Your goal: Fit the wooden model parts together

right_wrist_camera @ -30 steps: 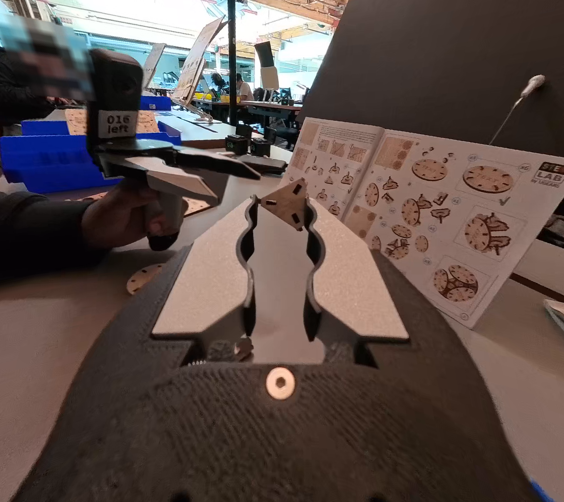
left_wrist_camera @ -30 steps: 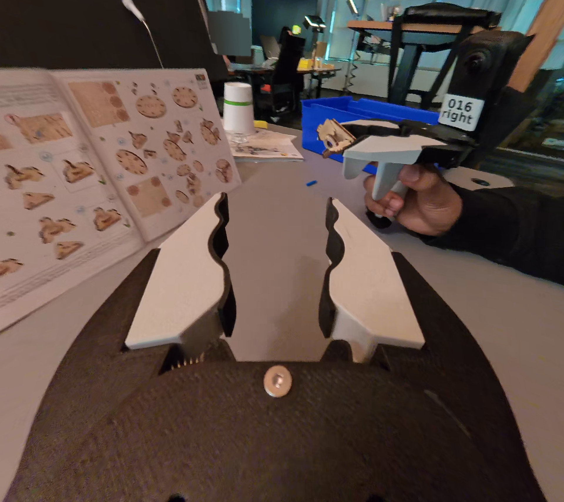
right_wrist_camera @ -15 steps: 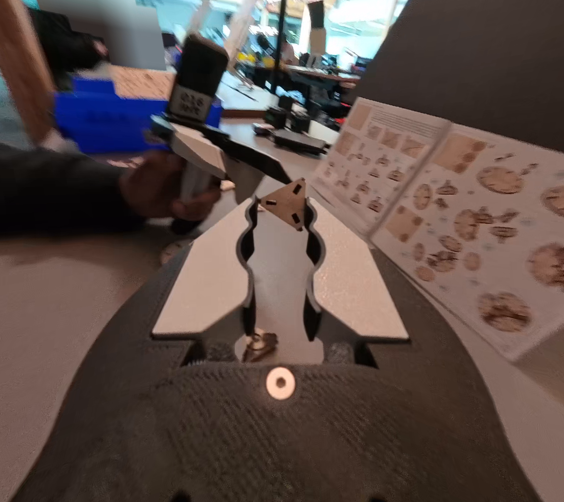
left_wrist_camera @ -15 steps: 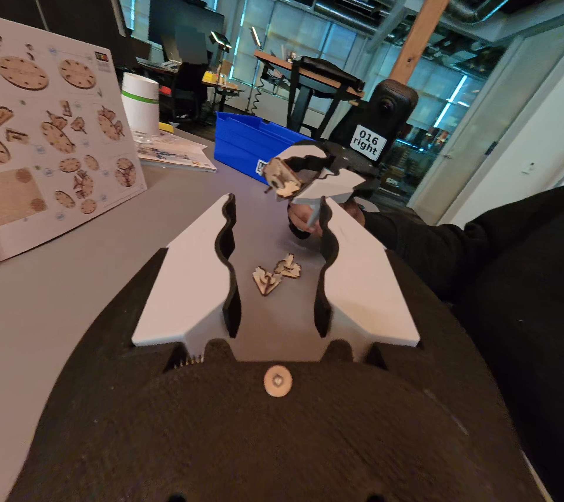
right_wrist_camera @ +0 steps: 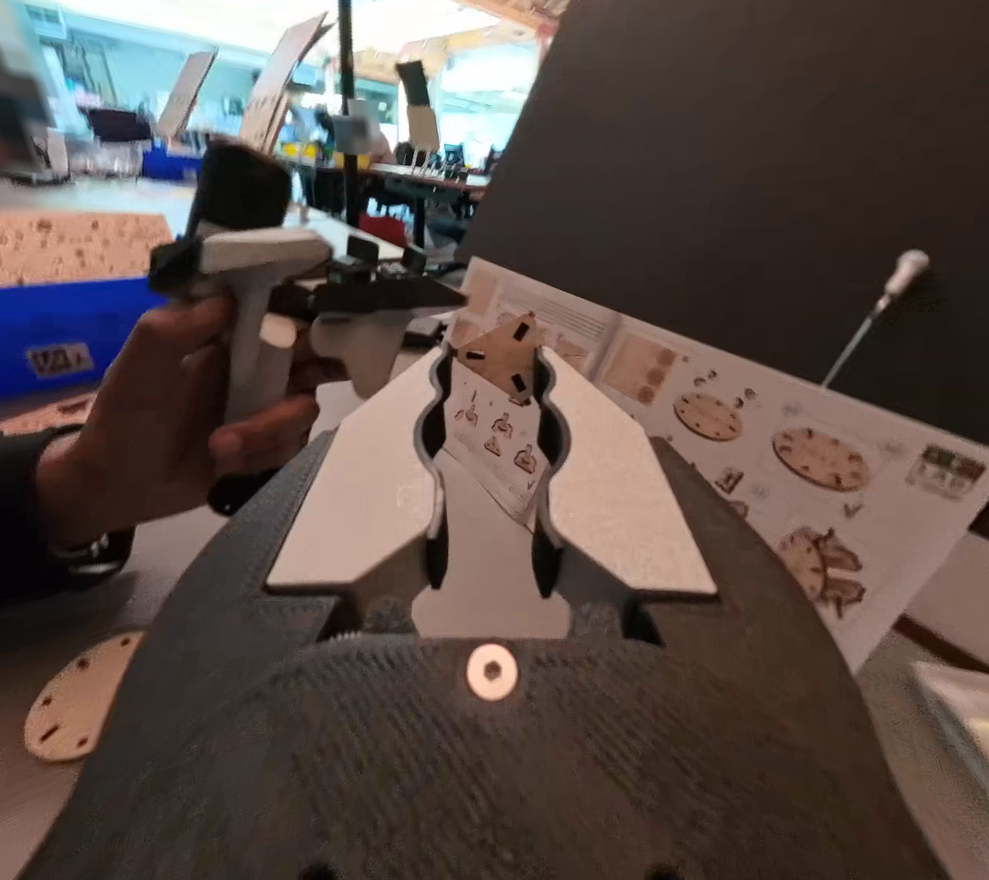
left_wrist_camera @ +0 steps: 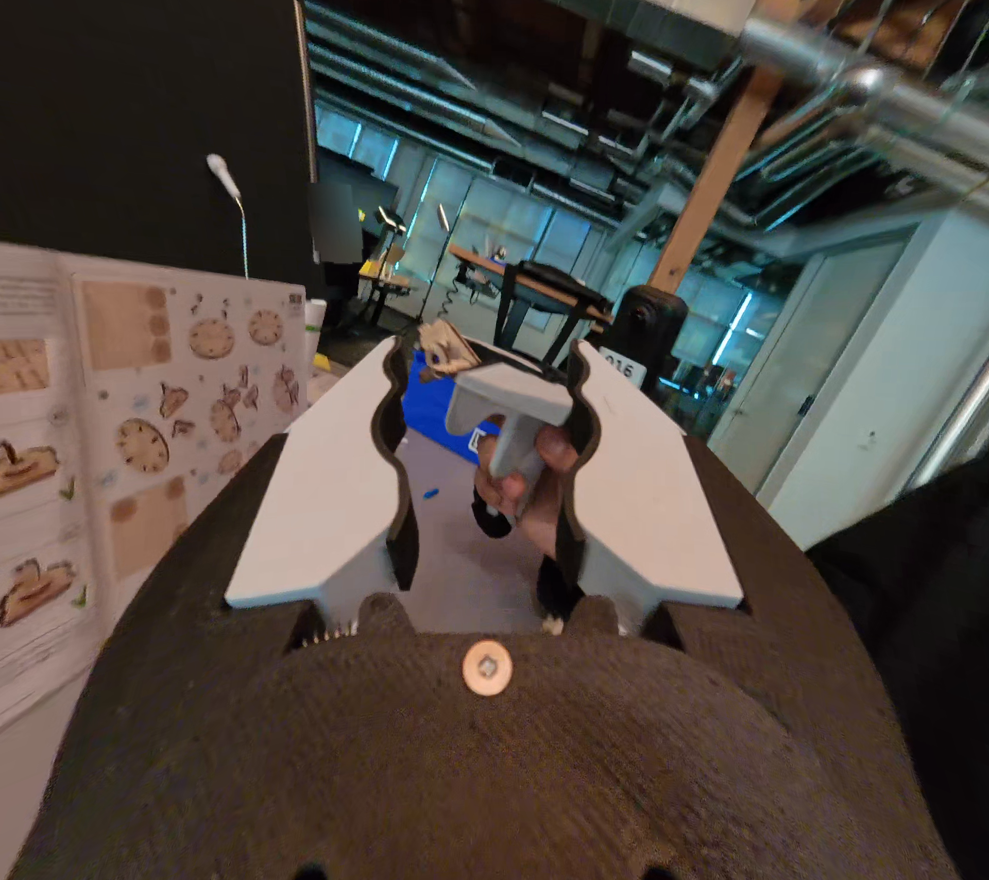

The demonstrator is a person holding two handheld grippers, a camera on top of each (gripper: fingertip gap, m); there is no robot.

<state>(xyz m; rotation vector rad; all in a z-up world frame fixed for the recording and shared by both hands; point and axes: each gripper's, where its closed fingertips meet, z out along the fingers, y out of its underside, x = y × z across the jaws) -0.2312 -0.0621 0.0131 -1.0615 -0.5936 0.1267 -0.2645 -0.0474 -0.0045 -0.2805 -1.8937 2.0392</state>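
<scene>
Between the right gripper's (right_wrist_camera: 489, 362) fingertips sits a small wooden piece (right_wrist_camera: 500, 357), roughly triangular with three dark slots; both pads press its edges, so the fingers are narrow and clamped on it, holding it up in the air. Seen from the left gripper (left_wrist_camera: 484, 362), the same piece (left_wrist_camera: 447, 354) pokes out of the right gripper's tips, just beyond and between the left's own fingers. Those stand wide apart with nothing between them but air. Behind the piece an open instruction booklet (right_wrist_camera: 749, 426) leans against a black board (right_wrist_camera: 776, 105). Left of the piece, a hand (right_wrist_camera: 160, 404) grips the left tool's handle. Well below and left of it, a round wooden disc (right_wrist_camera: 69, 699) with slots lies flat on the grey table (right_wrist_camera: 160, 576). Beyond the piece in the left view is a blue bin (left_wrist_camera: 433, 404). My read on handling: the grip is only on thin edges near the tips, so the piece could pivot. Keep squeeze steady and wrist level. If the left tool takes it, approach square to the flat faces, clear of the slots, and only close once it's centred.
</scene>
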